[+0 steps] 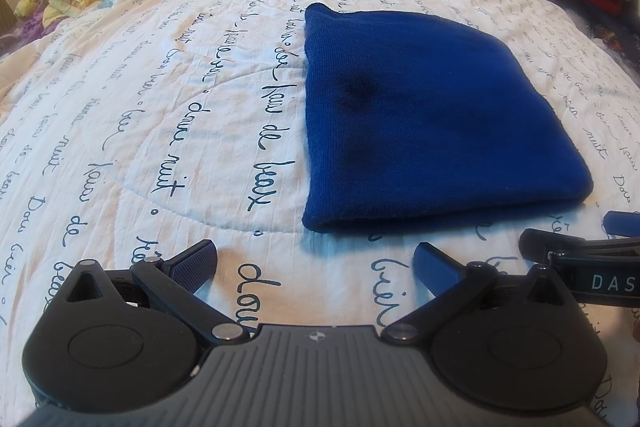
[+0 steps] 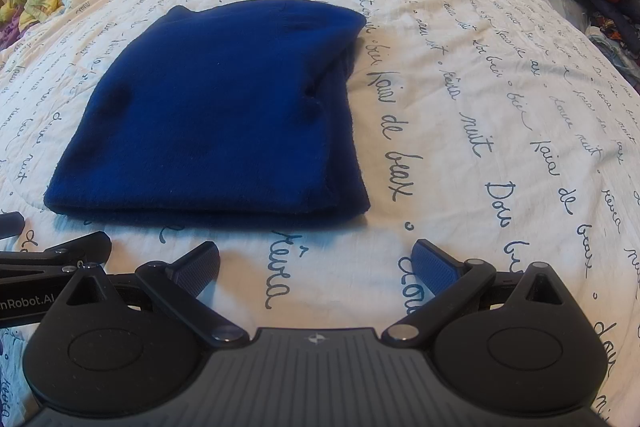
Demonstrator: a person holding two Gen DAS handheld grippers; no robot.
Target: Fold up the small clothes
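Blue knit fabric: the garment (image 1: 436, 115) lies flat on the white quilt (image 1: 160, 107) printed with script, doubled over on itself, its thick folded edge nearest my two grippers. I read it as a beanie or similar small item, though the fisheye blur leaves the exact type uncertain.

Left gripper (image 1: 316, 263): fingers spread wide, holding nothing, just short of the garment's near-left corner. Right gripper (image 2: 316, 261): fingers likewise spread and empty, facing the near edge toward its right end. The two tools sit side by side, close together.

Judged risks from this position:
- A pinch on the near edge may catch only the top layer, so the layers separate and the existing fold opens.
- A pinch driven too low may gather the quilt with the knit and drag both.
- With the grippers this close, uneven lifting may skew the fold, or the tools may collide.
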